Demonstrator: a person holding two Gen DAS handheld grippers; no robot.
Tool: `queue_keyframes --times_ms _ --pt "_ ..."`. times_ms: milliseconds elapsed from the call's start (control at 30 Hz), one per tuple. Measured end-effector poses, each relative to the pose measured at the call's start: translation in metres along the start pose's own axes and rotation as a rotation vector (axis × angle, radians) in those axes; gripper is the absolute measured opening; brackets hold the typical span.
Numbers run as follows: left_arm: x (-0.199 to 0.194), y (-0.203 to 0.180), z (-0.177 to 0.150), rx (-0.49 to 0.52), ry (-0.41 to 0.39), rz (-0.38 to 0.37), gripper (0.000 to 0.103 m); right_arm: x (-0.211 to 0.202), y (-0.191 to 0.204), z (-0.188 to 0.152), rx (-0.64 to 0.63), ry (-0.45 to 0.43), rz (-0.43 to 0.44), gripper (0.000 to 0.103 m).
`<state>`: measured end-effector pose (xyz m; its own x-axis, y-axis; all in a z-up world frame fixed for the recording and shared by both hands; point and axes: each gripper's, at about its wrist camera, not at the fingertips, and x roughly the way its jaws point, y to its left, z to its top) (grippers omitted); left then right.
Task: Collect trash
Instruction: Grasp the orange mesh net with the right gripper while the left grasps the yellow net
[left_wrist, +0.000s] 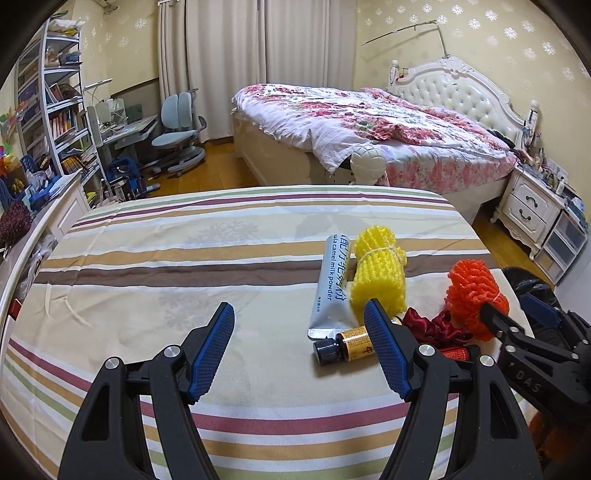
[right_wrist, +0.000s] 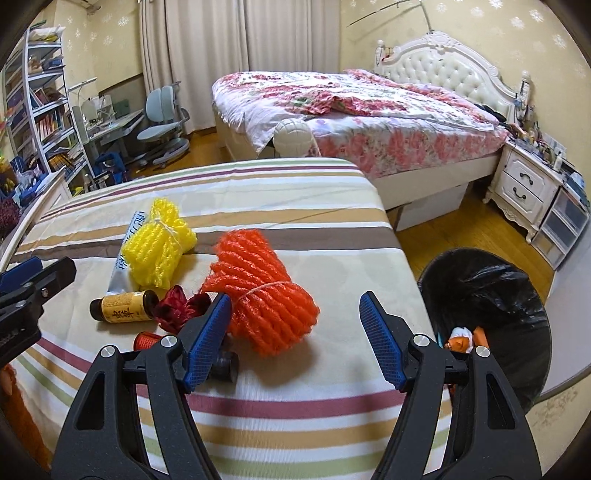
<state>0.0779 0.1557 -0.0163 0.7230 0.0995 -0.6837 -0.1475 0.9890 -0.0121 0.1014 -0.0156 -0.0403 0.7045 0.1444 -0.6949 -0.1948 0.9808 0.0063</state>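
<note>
On the striped cloth (right_wrist: 295, 229) lie an orange foam net (right_wrist: 262, 291), a yellow foam net (right_wrist: 159, 247), a silver milk-powder sachet (left_wrist: 330, 288), a small brown bottle (right_wrist: 123, 305), a dark red fabric piece (right_wrist: 179, 304) and a small red item (right_wrist: 146, 339). My right gripper (right_wrist: 295, 325) is open, just in front of the orange net, which also shows in the left wrist view (left_wrist: 476, 295). My left gripper (left_wrist: 301, 332) is open and empty, left of the brown bottle (left_wrist: 343, 345) and yellow net (left_wrist: 376, 277).
A black-lined trash bin (right_wrist: 487, 295) with some trash inside stands on the floor right of the table. Behind are a floral bed (right_wrist: 369, 110), a white nightstand (right_wrist: 524, 184), a desk chair (left_wrist: 177, 129) and bookshelves (left_wrist: 51, 103).
</note>
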Motion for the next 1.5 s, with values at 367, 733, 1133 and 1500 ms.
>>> queue_keyframes --times_ms 367,733,1133,1500 --pt "0.016 -0.006 0.008 0.008 0.031 -0.028 0.071 0.016 -0.004 0.005 0.015 0.047 0.036 0.044" --pt "0.031 -0.034 0.016 0.064 0.047 -0.061 0.066 0.023 -0.031 0.011 0.062 0.037 -0.001 0.043" --pt "0.054 -0.052 0.017 0.121 0.095 -0.053 0.035 0.025 -0.040 0.011 0.072 0.035 0.011 0.043" --pt "0.044 -0.049 0.018 0.112 0.067 -0.069 0.025 0.019 -0.040 0.012 0.074 0.022 0.006 0.042"
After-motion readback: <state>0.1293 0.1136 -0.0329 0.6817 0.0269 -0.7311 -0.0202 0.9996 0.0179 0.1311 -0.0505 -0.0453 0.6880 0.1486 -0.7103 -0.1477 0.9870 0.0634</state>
